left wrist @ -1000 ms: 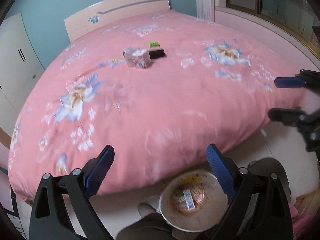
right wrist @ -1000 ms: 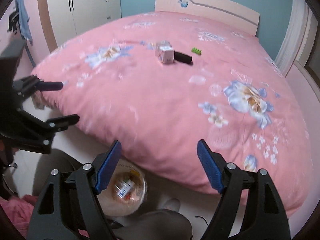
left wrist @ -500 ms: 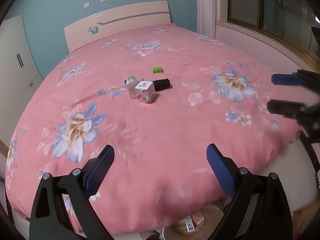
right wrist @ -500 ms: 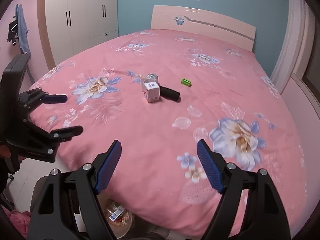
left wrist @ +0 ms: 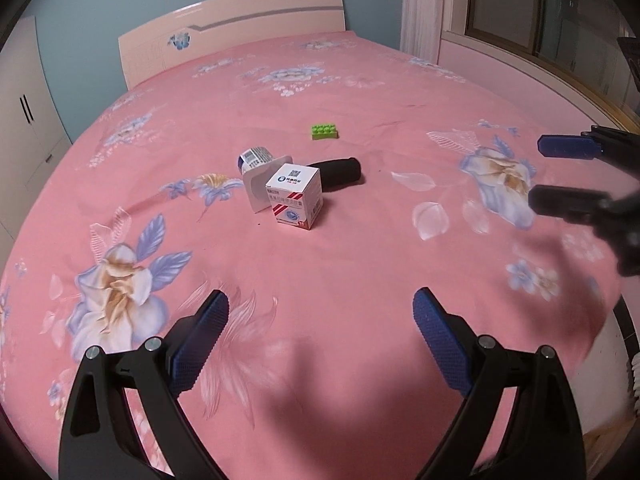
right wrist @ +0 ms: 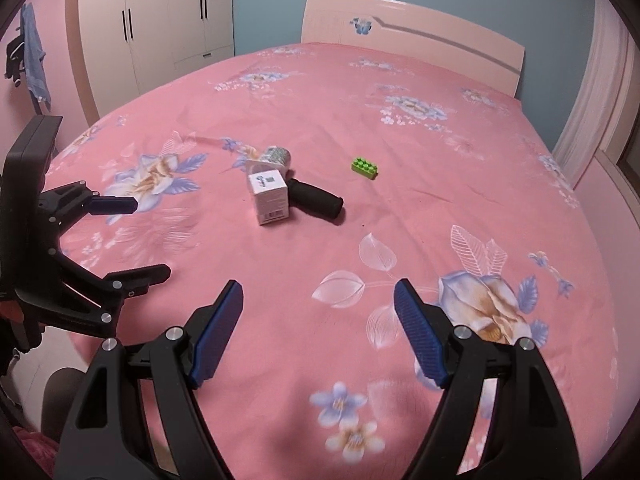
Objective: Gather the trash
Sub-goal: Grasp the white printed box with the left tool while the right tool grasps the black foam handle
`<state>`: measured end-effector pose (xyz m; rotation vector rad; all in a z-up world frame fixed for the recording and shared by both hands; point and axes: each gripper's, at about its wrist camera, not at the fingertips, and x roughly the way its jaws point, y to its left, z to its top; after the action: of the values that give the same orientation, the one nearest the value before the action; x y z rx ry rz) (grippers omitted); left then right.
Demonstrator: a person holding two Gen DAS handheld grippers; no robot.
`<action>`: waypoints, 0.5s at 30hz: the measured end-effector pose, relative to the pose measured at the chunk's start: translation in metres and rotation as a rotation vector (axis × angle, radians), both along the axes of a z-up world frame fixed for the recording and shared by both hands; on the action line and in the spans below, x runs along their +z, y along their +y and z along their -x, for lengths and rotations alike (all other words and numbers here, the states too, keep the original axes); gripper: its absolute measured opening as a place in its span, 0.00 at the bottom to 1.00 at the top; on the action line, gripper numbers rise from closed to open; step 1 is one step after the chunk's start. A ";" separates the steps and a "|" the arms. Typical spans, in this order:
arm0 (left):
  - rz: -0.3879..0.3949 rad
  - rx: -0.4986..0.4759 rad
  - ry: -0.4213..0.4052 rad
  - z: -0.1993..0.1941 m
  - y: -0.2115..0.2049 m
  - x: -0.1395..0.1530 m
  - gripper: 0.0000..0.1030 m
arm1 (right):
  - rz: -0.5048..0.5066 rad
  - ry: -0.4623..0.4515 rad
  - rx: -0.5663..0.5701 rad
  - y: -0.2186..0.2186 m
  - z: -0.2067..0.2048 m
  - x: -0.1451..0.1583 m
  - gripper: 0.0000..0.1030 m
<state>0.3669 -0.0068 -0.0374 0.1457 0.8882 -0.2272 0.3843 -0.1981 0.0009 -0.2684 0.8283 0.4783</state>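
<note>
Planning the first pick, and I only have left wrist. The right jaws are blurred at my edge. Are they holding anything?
Observer: No. The right gripper is open, with nothing between its jaws.
Operator: What's on the box side facing away from me?
Observer: The box has a barcode low on that side.
Operator: Anything further left in the room?
Observer: A blue cloth hangs on the wall left of the wardrobe.
</note>
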 end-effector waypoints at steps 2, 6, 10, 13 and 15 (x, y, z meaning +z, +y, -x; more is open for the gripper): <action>0.008 0.003 0.009 -0.012 0.001 -0.009 0.92 | 0.014 0.012 0.008 0.004 -0.014 -0.011 0.75; 0.023 0.007 0.034 -0.041 0.003 -0.028 0.92 | 0.046 0.041 0.028 0.013 -0.045 -0.037 0.75; 0.029 0.005 0.040 -0.068 0.005 -0.046 0.92 | 0.041 0.100 0.050 0.021 -0.082 -0.062 0.75; 0.042 0.005 0.030 -0.087 0.008 -0.055 0.92 | 0.044 0.128 0.073 0.027 -0.110 -0.079 0.75; 0.042 0.007 0.026 -0.101 0.009 -0.061 0.92 | 0.068 0.124 0.092 0.033 -0.127 -0.088 0.75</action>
<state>0.4677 0.0020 -0.0980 0.1002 0.9090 -0.2414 0.5113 -0.1648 -0.0872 -0.3438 0.9569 0.5575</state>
